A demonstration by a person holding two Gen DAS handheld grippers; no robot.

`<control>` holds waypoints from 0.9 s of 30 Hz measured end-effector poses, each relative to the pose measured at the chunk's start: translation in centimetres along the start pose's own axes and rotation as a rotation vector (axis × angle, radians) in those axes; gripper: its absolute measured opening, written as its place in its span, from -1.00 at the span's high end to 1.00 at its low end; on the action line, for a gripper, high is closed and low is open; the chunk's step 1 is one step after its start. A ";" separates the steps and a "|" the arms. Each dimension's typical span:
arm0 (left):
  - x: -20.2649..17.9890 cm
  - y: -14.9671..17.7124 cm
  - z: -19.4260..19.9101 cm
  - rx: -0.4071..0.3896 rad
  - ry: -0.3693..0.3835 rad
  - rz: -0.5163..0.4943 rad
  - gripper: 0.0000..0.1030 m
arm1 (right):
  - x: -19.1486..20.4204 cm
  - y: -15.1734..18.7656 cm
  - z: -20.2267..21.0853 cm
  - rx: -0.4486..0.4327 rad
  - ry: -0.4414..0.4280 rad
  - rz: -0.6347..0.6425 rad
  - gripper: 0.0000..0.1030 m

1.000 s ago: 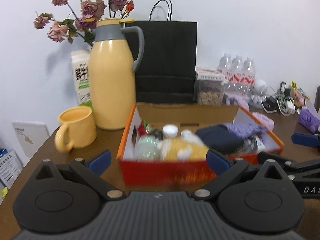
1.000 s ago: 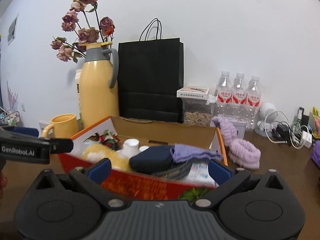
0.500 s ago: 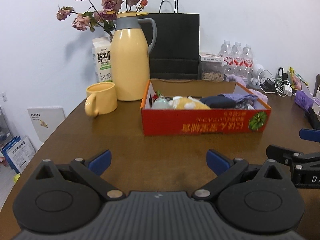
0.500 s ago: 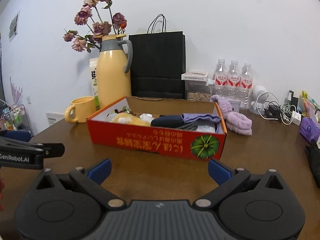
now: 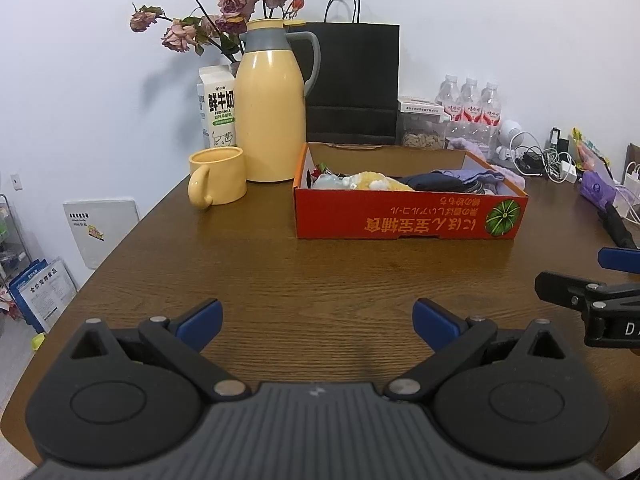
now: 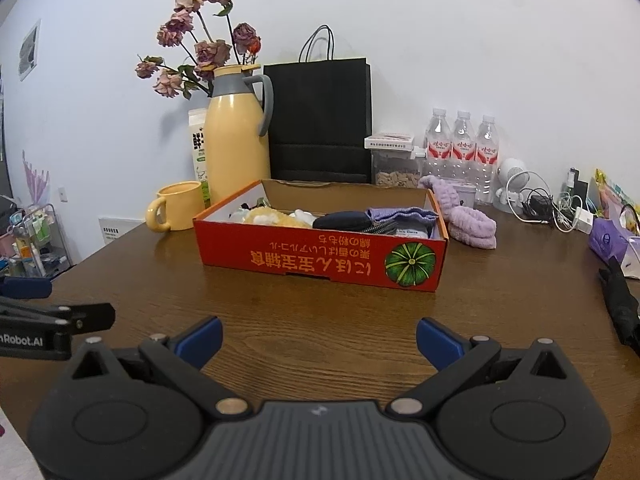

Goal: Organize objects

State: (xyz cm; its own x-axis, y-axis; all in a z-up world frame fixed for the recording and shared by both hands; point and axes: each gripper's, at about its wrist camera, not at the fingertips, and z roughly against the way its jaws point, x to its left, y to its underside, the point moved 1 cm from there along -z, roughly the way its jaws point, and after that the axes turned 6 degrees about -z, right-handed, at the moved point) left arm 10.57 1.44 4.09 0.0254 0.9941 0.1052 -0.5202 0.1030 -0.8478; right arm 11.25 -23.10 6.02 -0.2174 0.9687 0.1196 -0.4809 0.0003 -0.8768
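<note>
**Looking across the table toward the red box**

We are looking along the left gripper (image 5: 317, 320), whose blue-tipped fingers (image 5: 200, 320) are standing wide apart over the bare wooden table (image 5: 280, 272), holding nothing. The red cardboard box (image 5: 408, 216) is sitting well ahead of us, filled with a yellow plush item (image 5: 370, 181), a dark folded cloth (image 5: 434, 181) and purple fabric (image 5: 476, 176). Left of the box, a yellow thermos jug (image 5: 272, 108) is standing upright, with a yellow mug (image 5: 218, 178) just beside it and a milk carton (image 5: 216, 106) behind. A black paper bag (image 5: 354, 84) is standing behind the box. Right of the box, near our edge, part of the right gripper (image 5: 588, 292) is showing.
</note>
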 end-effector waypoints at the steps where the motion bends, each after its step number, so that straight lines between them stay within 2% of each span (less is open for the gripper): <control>1: 0.0 0.0 0.0 0.000 0.000 0.000 -1.00 | 0.0 0.0 0.0 0.000 0.000 0.001 -1.00; 27: 0.0 0.1 -0.1 0.006 -0.007 0.010 -1.00 | -0.4 -0.3 -0.1 -0.004 0.010 0.000 -1.00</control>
State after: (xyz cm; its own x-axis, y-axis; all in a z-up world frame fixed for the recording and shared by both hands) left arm 10.64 1.47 3.93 0.0144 0.9948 0.1008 -0.5259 0.0933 -0.8454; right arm 11.56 -23.51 6.20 -0.2093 0.9711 0.1151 -0.4774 0.0013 -0.8787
